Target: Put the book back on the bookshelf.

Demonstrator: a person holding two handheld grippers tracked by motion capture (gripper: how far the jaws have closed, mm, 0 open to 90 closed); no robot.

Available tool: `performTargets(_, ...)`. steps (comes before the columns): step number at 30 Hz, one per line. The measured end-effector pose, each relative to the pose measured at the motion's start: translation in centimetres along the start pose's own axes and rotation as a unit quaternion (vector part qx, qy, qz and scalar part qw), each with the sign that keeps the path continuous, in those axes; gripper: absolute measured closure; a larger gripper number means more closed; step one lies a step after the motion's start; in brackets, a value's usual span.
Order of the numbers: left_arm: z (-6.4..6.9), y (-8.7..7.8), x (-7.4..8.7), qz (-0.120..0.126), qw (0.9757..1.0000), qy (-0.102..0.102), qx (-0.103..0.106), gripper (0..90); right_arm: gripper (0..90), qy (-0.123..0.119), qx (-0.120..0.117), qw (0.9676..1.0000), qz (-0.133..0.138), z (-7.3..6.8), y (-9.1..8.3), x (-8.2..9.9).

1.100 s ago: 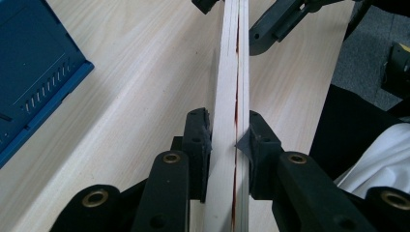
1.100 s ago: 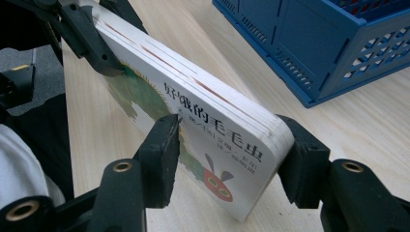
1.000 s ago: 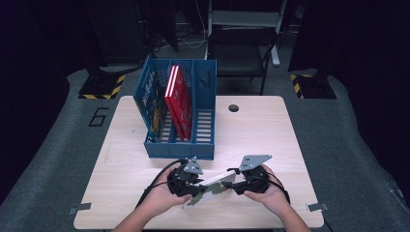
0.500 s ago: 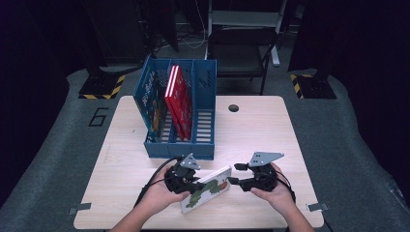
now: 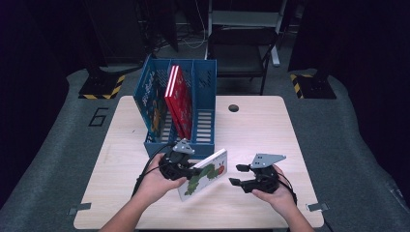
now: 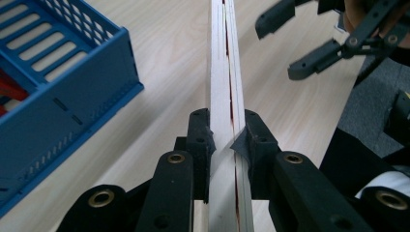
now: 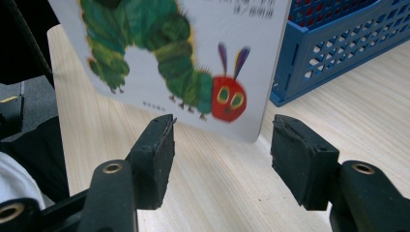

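The white cardboard picture book with a green caterpillar on its cover (image 5: 205, 174) sits low in the middle of the high view, tilted above the pale wooden surface (image 5: 270, 125). The left hand-held gripper (image 5: 186, 170) clamps the book's edge, pads pressed on both covers. To the right in the frame, the right hand-held gripper (image 5: 240, 175) stands apart from the book, jaws spread with nothing between them. Above the book stands the blue slotted plastic file rack (image 5: 205, 104), holding a red book (image 5: 178, 99).
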State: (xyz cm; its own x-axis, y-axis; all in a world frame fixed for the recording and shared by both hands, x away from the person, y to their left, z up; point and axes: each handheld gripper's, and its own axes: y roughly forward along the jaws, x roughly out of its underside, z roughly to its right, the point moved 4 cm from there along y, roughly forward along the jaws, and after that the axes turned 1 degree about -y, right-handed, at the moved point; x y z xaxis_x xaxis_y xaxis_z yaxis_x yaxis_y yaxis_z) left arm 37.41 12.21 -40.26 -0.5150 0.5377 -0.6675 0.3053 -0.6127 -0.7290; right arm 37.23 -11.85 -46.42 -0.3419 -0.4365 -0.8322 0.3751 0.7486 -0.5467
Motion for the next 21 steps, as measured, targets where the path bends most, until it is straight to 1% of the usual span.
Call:
performTargets(1, -0.2, -0.1, -0.2, 0.001, 1.0, -0.004, 0.001, 76.8, 41.0, -0.005, 0.0, 1.0, -0.003, 0.1, 0.0, 0.1)
performTargets(2, -0.3, -0.2, -0.4, 0.004, 1.0, -0.005, -0.003, 76.8, 41.0, -0.004, 0.004, 1.0, -0.003, 0.1, 0.1, 0.2)
performTargets(3, -0.4, -0.3, -0.5, 0.002, 1.0, -0.006, -0.003, 76.7, 41.0, 0.002, 0.003, 1.0, -0.006, 0.1, 0.2, 0.3)
performTargets(4, -0.5, -0.3, -0.8, 0.007, 0.9999, -0.012, -0.003, 76.8, 41.0, -0.002, 0.003, 1.0, -0.007, 0.1, 0.2, 0.4)
performTargets(5, -0.6, -0.4, -0.9, 0.007, 0.9999, -0.014, -0.004, 76.8, 41.0, 0.003, 0.004, 1.0, -0.008, 0.1, 0.3, 0.5)
performTargets(6, -0.6, -0.4, -0.9, 0.007, 0.9999, -0.014, -0.004, 76.8, 41.0, 0.0, 0.004, 1.0, -0.009, 0.1, 0.4, 0.6)
performTargets(7, -0.9, -0.6, -1.5, 0.012, 0.9997, -0.02, -0.007, 76.8, 41.0, 0.005, 0.005, 0.9999, -0.011, 0.0, 0.4, 0.7)
performTargets(8, -1.1, -0.7, -1.7, 0.013, 0.9997, -0.02, -0.012, 76.8, 41.0, 0.002, 0.005, 0.9999, -0.013, 0.1, 0.5, 0.7)
performTargets(12, -1.7, -1.3, -2.8, 0.02, 0.9991, -0.027, -0.025, 76.8, 41.0, 0.006, 0.006, 0.9999, -0.014, 0.1, 0.5, 0.8)
performTargets(13, -1.7, -1.3, -3.0, 0.021, 0.999, -0.029, -0.025, 76.8, 41.0, 0.004, 0.006, 0.9999, -0.013, 0.2, 0.5, 0.9)
performTargets(15, -2.0, -1.6, -3.6, 0.023, 0.9988, -0.033, -0.028, 76.8, 41.0, 0.01, 0.008, 0.9998, -0.013, 0.2, 0.5, 1.0)
performTargets(16, -2.1, -1.7, -3.9, 0.025, 0.9986, -0.035, -0.03, 76.8, 41.1, 0.008, 0.009, 0.9999, -0.012, 0.3, 0.5, 1.0)
performTargets(17, -2.3, -1.8, -4.2, 0.027, 0.9985, -0.033, -0.034, 76.7, 41.0, 0.009, 0.009, 0.9998, -0.012, 0.4, 0.5, 1.1)
performTargets(18, -2.5, -2.0, -4.6, 0.028, 0.9983, -0.037, -0.036, 76.8, 41.1, 0.014, 0.008, 0.9998, -0.012, 0.4, 0.4, 1.1)
performTargets(20, -2.8, -2.1, -5.1, 0.031, 0.9981, -0.037, -0.04, 76.8, 41.1, 0.014, 0.009, 0.9998, -0.01, 0.5, 0.4, 1.1)
performTargets(21, -2.9, -2.2, -5.4, 0.031, 0.9978, -0.04, -0.044, 76.8, 41.1, 0.014, 0.009, 0.9998, -0.01, 0.5, 0.4, 1.2)
